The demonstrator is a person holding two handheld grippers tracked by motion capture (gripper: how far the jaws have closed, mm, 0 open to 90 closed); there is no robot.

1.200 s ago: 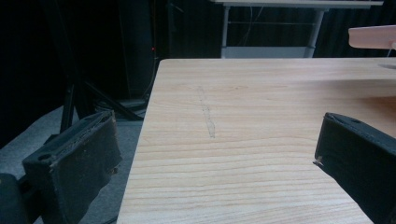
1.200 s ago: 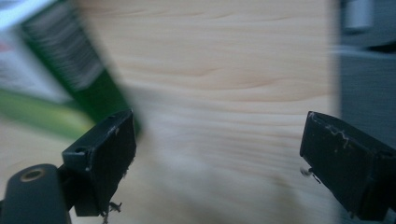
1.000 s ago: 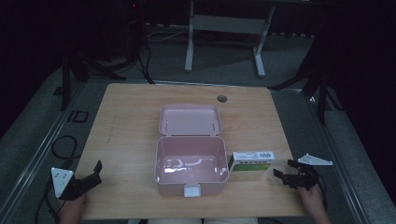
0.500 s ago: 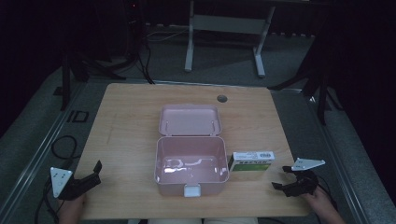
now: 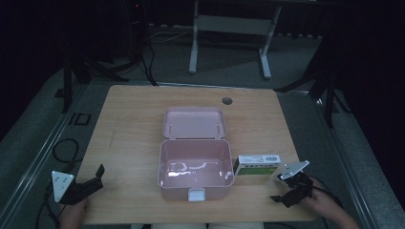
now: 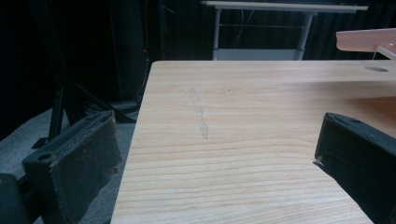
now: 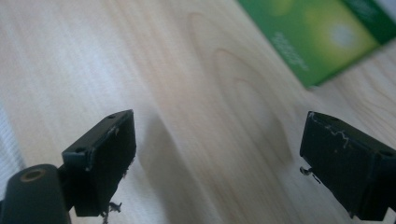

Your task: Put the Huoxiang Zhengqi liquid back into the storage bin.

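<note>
Pink plastic box [image 5: 196,171] at table centre, lid [image 5: 193,123] flipped open and lying flat behind it, inside apparently bare. Green-and-white carton [image 5: 257,164] lying flat just beside box's right wall, touching or nearly, can't tell from high view. Right gripper [image 5: 292,192] near carton's right end, at front-right of wooden table [image 5: 133,114], jaws wide, nothing between them; in right gripper view [image 7: 219,154] bare wood between pads, carton corner [image 7: 317,37] ahead and off to one side, apart from both jaws. Left gripper [image 5: 88,183] at front-left table edge, well apart from box, jaws wide w/ nothing held; left gripper view [image 6: 210,149] looking along bare wood, lid edge [image 6: 366,39] at far right. Likely step: closing in on carton to lift it into box. Risks, as judgement: approach off-centre, so one pad could shove carton vs box wall instead of straddling it; carton lying flat and low, so pads may scrape table or grab only a corner, then twist or slip on lift; box wall close by leaves little room for inner jaw. Hard to make out: carton print blurred in right gripper view, right jaw cut by frame edge, box contents washed by glare, room behind dark.
</note>
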